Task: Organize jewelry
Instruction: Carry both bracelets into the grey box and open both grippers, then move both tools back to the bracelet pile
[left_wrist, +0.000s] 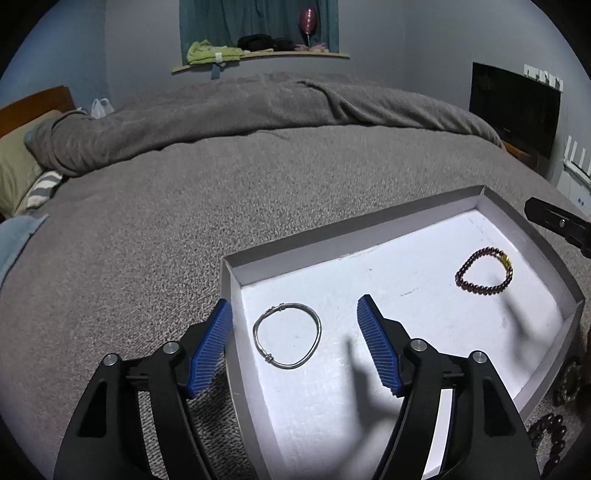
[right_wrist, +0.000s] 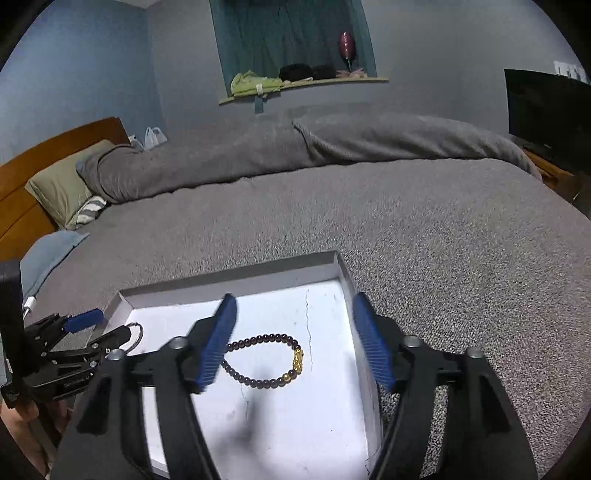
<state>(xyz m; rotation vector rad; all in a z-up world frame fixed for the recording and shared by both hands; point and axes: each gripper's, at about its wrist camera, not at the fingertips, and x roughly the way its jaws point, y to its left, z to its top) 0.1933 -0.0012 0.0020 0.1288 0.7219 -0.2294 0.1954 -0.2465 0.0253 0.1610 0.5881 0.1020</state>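
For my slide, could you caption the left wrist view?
Open left claw above a silver bangle in a white tray, beaded bracelet nearby.

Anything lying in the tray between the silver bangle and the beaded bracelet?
No. In the left wrist view only bare white tray floor and shadow separate the silver bangle from the beaded bracelet.

We note a bed under a grey blanket (left_wrist: 221, 206), a green pillow (right_wrist: 62, 184) against a wooden headboard (right_wrist: 44, 155), a white plastic bag (right_wrist: 153, 137) beyond, a black screen (left_wrist: 513, 110) at right, and a pink goblet (right_wrist: 346, 46) on the window ledge (right_wrist: 303, 86).
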